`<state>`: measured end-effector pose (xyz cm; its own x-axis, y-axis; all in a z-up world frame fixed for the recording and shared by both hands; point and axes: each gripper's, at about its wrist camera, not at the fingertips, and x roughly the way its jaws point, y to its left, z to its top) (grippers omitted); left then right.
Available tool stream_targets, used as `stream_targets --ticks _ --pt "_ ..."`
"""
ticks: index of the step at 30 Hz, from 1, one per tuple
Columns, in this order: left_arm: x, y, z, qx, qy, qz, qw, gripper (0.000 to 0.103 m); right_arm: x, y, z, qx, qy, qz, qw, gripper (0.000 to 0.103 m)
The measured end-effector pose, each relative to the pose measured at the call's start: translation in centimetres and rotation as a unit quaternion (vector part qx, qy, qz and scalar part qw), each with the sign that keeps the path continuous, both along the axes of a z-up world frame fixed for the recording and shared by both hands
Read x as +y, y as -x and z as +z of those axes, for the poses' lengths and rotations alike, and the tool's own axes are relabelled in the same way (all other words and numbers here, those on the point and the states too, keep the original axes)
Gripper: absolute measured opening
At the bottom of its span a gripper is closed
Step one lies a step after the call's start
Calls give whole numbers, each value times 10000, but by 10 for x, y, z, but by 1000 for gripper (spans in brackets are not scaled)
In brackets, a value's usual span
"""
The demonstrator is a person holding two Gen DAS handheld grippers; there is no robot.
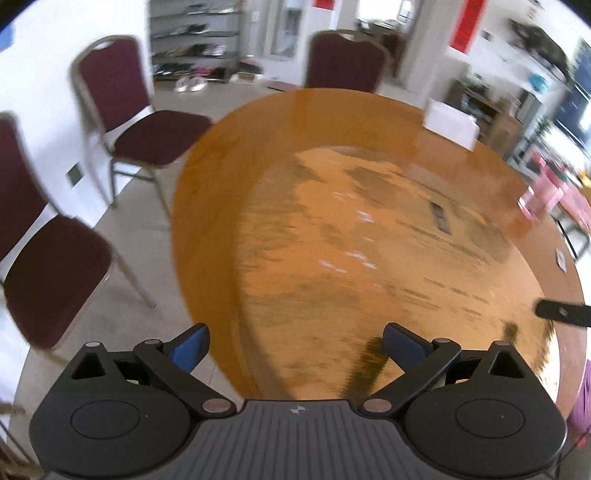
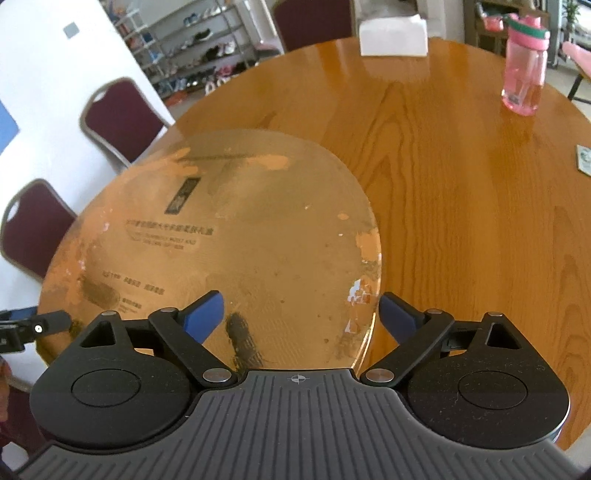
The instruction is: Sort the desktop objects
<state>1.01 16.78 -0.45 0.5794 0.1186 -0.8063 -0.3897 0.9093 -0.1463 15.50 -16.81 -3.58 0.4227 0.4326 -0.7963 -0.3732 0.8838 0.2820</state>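
Observation:
A round wooden table (image 2: 461,184) carries a worn glass turntable (image 2: 258,229) at its near left. A pink water bottle (image 2: 523,70) stands at the far right, a white tissue box (image 2: 393,35) at the far edge, and a small flat card (image 2: 584,157) at the right edge. My right gripper (image 2: 301,314) is open and empty above the turntable's near edge. My left gripper (image 1: 295,343) is open and empty over the turntable (image 1: 369,240); that view is blurred. The bottle (image 1: 541,195) and box (image 1: 450,120) also show there.
Maroon chairs (image 1: 140,122) stand around the table's left and far sides. A shoe rack (image 2: 199,44) lines the back wall. The other gripper's tip (image 2: 48,321) shows at the left edge of the right wrist view, and a dark tip (image 1: 561,312) at the right edge of the left wrist view.

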Motion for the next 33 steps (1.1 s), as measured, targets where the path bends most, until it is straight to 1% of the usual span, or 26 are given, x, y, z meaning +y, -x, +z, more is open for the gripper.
stream_targets --ticks 3,4,6,8,11,14,15,16,18,19,20,22,24,28,31,33 --pt "19 8 4 -235 292 317 9988 100 -13 4 5 -95 -210 -312 9992 98" --pt "24 9 5 -310 397 407 9979 100 -19 5 4 -61 -359 -443 9984 98" --pt "31 7 5 -385 501 507 9967 100 -32 1 -1 192 -844 -744 9935 99" --pt "37 4 5 -436 577 581 9957 100 -44 -7 -13 572 -1314 -1088 9837 99" --pt "42 -6 -1 -459 746 611 9943 99 -56 -23 -34 1025 -1829 -1494 9663 97" --pt "42 -16 -11 -367 934 513 9936 94 -61 -39 -57 1378 -2229 -1650 9508 92" --pt "42 -19 -14 -329 936 457 9940 93 -60 -44 -64 1478 -2328 -1638 9472 91" --pt "41 -22 -16 -324 943 399 9942 94 -57 -47 -68 1527 -2355 -1590 9465 90" --pt "39 -25 -18 -339 1020 226 9940 93 -50 -52 -68 1418 -2164 -1468 9547 84" --pt "37 -27 -18 -334 1056 130 9938 89 -47 -53 -65 1338 -2028 -1386 9601 82" --pt "35 -29 -18 -322 1058 19 9939 88 -43 -54 -62 1273 -1918 -1321 9641 81" --pt "26 -32 -18 -276 861 -141 9958 89 -39 -55 -59 1162 -1815 -1239 9686 81" --pt "25 -32 -19 -244 864 -138 9959 89 -36 -55 -54 1008 -1716 -1141 9733 81" --pt "23 -28 -20 -228 868 -128 9959 89 -26 -51 -36 484 -1497 -871 9837 80" --pt "20 -24 -18 -233 835 -94 9962 89 -22 -49 -19 160 -1355 -673 9884 80" --pt "17 -21 -17 -274 722 -163 9969 89 -21 -47 -8 34 -1302 -539 9900 81"
